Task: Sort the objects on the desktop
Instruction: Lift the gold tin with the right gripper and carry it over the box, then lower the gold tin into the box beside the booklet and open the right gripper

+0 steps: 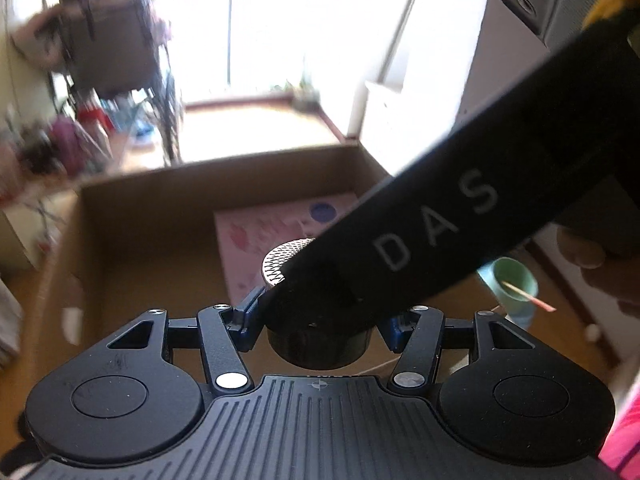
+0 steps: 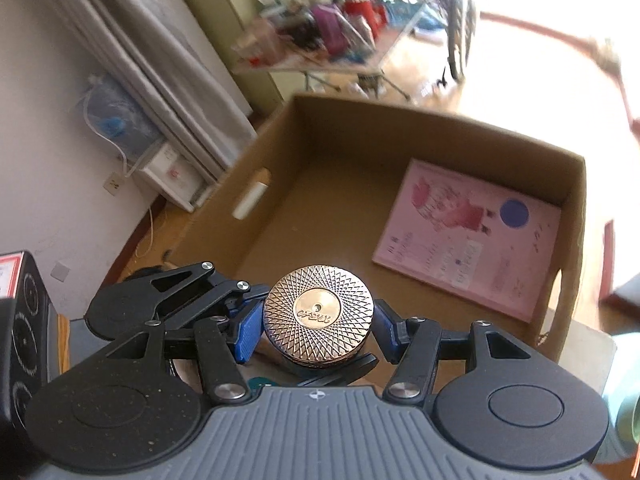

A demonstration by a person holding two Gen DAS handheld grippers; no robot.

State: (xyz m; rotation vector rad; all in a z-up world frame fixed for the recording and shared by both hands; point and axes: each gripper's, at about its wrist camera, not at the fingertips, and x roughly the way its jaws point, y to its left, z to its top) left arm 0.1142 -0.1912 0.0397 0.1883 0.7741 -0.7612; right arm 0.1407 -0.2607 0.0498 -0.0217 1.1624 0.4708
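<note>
A round jar with a black body (image 1: pixel 318 346) and a rose-gold patterned lid (image 2: pixel 319 312) is held by both grippers at the near edge of a cardboard box (image 2: pixel 440 128). My left gripper (image 1: pixel 318 326) is shut on the jar's black body. My right gripper (image 2: pixel 319 324) is shut on the lid from above; its black body, marked "DAS" (image 1: pixel 436 232), crosses the left wrist view and hides most of the lid (image 1: pixel 280 258). A pink booklet (image 2: pixel 472 236) lies flat on the box floor at the right.
The box (image 1: pixel 152 216) has a handle slot in its left wall (image 2: pixel 250 196). A green cup (image 1: pixel 514 284) with a stick in it stands to the right of the box. A speaker (image 2: pixel 24 328) stands at the left. A cluttered table and bright windows lie beyond.
</note>
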